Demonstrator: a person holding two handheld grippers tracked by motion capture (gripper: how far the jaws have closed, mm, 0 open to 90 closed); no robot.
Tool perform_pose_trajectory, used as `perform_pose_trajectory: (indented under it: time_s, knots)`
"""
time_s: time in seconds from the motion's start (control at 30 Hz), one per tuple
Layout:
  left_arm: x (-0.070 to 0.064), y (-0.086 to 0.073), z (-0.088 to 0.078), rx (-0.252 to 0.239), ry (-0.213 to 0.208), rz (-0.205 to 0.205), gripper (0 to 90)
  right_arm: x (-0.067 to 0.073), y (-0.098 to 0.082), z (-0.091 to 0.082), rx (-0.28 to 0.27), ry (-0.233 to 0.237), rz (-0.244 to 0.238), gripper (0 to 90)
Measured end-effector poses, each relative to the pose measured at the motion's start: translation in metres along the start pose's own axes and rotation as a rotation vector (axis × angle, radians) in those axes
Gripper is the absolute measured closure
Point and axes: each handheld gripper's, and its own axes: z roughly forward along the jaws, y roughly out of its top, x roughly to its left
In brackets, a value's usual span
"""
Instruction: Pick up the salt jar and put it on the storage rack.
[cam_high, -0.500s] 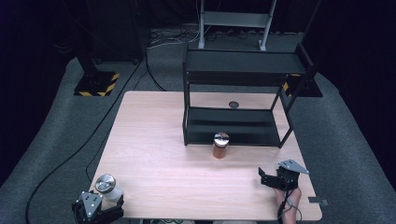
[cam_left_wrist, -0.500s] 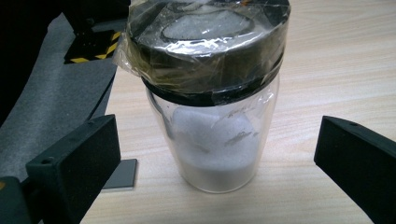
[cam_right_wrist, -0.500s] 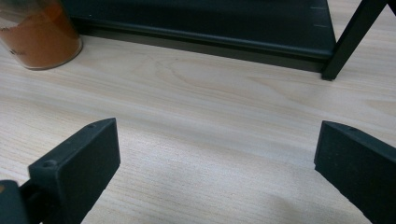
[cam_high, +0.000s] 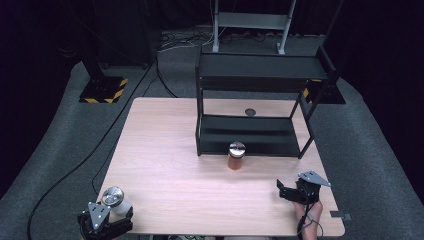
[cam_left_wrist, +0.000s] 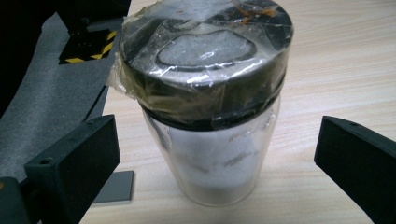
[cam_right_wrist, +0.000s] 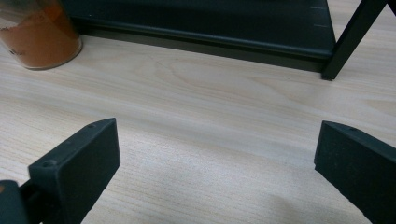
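Note:
A clear jar of white powder with a dark lid wrapped in film stands near the table's front left corner, also in the high view as the jar. My left gripper is open around it, with a gap between each jaw and the glass; from above the left gripper sits just behind the jar. An orange-filled jar with a silver lid stands mid-table in front of the black shelf. My right gripper is open and empty at the front right, facing that orange jar.
The black two-level shelf's lower board and a front leg lie ahead of the right gripper. A small dark round disc is set in the table behind the shelf. Grey carpet and a black cable run left of the table.

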Motion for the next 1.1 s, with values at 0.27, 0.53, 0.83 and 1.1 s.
perform_pose_trajectory:
  time_s: [0.27,0.53,0.83,1.1]
  knots:
    - [0.004,0.002,0.012,0.004,-0.016,-0.015,0.0,0.001,0.001,0.0,0.006,-0.002,-0.012,0.0]
    - [0.013,0.003,0.022,0.014,-0.059,-0.061,0.0,0.001,0.001,0.0,0.006,0.001,-0.012,0.0]
    - [0.025,-0.016,0.025,-0.044,-0.082,-0.135,22.8,0.003,0.003,0.001,0.015,-0.002,-0.022,0.0]
    - [0.022,-0.022,0.026,-0.068,-0.085,-0.095,30.6,0.003,0.004,0.002,0.021,-0.004,-0.025,0.0]
